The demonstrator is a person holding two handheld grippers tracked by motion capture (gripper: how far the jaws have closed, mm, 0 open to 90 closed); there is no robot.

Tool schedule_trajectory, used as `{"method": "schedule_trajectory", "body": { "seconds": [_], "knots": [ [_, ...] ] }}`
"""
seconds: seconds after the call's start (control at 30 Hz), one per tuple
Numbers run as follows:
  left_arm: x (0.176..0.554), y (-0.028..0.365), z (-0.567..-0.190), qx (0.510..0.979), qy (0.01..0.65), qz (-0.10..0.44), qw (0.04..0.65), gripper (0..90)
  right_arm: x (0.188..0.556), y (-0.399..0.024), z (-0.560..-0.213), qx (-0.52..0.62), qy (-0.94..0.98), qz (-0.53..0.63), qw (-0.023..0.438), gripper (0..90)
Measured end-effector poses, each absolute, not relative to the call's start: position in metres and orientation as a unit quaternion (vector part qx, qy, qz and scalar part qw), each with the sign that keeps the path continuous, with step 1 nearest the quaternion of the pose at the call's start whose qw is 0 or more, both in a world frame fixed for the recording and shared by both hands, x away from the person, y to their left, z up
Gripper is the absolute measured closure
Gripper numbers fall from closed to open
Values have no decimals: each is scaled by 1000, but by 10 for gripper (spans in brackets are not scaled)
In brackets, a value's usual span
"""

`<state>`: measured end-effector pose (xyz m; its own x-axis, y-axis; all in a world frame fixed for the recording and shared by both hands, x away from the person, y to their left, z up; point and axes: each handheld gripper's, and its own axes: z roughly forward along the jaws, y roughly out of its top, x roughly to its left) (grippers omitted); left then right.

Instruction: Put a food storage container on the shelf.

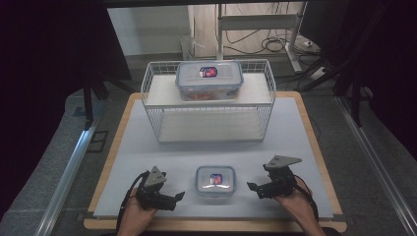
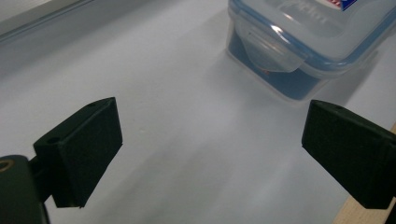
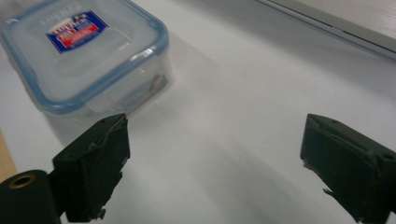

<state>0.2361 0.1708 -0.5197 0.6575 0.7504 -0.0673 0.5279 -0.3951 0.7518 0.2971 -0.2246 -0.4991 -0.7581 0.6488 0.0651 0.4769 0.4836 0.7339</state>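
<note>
The approach step is judged to be in hand: a small lidded food container (image 1: 215, 183) is flanked by the two grippers, and nothing has yet been gripped. The left gripper (image 1: 178, 196) is held just to the container's left with its jaws spread wide apart and empty; in the left gripper view the container (image 2: 308, 46) is seen ahead and a little to the right of the jaws, one clip flap of its blue-rimmed lid turned toward them. The right gripper (image 1: 252, 187) is likewise held just beside the container on the other side, jaws wide apart around nothing; in the right gripper view the container (image 3: 88, 60) lies ahead and to the left of the jaws.

The container is set upright on the white table mat (image 1: 147, 152), between the two grippers and near the person's edge, lid up and label showing. Its long axis is judged to run left to right, from one gripper toward the other (it is only slightly longer than wide), so a short end is presented to each.

For the next move, one gripper would probably need to be brought in and closed across the container's walls. A larger lidded container (image 1: 209, 79) is seen well beyond, on top of a white wire shelf rack (image 1: 209, 105).
</note>
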Motion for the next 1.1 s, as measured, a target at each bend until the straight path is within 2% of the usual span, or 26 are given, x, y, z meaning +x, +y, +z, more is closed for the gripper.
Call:
{"method": "schedule_trajectory", "body": {
  "seconds": [0.4, 0.53, 0.73, 0.8, 0.93, 1.1],
  "knots": [
    [242, 158, -512, 828, 374, 131, 397, 49, 295, -214, -493, 318, 853, 402, 102, 62],
    [248, 152, -509, 830, 377, 122, 393, 46, 295, -208, -490, 321, 854, 401, 83, 47],
    [262, 149, -507, 811, 394, 71, 426, 39, 295, -198, -491, 320, 857, 400, 61, 13],
    [265, 147, -507, 812, 392, 68, 426, 53, 296, -194, -490, 321, 858, 397, 52, 42],
    [274, 141, -513, 816, 386, 35, 428, 102, 298, -186, -488, 312, 859, 406, 29, 166],
    [284, 135, -521, 816, 384, -12, 431, 114, 303, -175, -494, 314, 864, 393, 1, 209]
  ]
}}
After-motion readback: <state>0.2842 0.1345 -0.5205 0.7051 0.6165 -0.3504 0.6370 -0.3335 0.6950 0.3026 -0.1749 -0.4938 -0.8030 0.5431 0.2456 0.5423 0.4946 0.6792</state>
